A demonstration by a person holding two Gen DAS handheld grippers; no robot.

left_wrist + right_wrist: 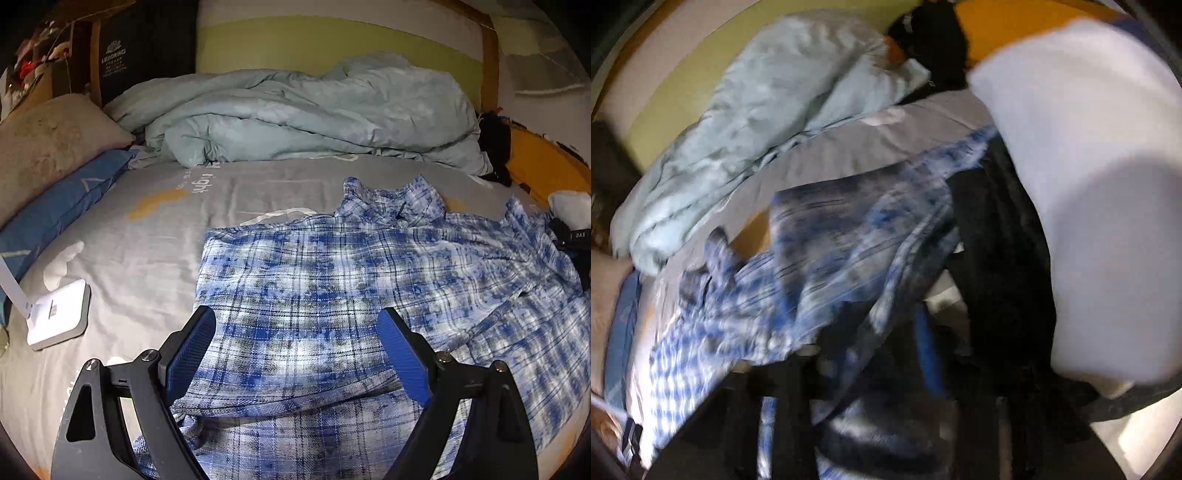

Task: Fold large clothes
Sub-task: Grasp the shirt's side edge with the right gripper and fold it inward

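Plaid shirt (332, 280) lies spread on the bed (147, 229), collar toward the crumpled pale blue duvet (295, 118), its left side already folded in to a straight edge. Left gripper (295, 354) hovers over the shirt's near hem, jaws wide apart, nothing between them.

Right wrist view is heavily motion-blurred: the shirt's right-side fabric (827, 258) looks lifted and bunched in front of the right gripper (871, 369), probably clamped, but I cannot tell the jaw state.

Step in hand, as I judge it: carrying the right sleeve side over the shirt body.

To do it well:
- keep the lifted cloth taut
- lay its fold line parallel to the left fold
- pin the hem with the left gripper so the body doesn't drag toward the duvet

White lamp base (59, 314) sits left of the shirt, well apart.
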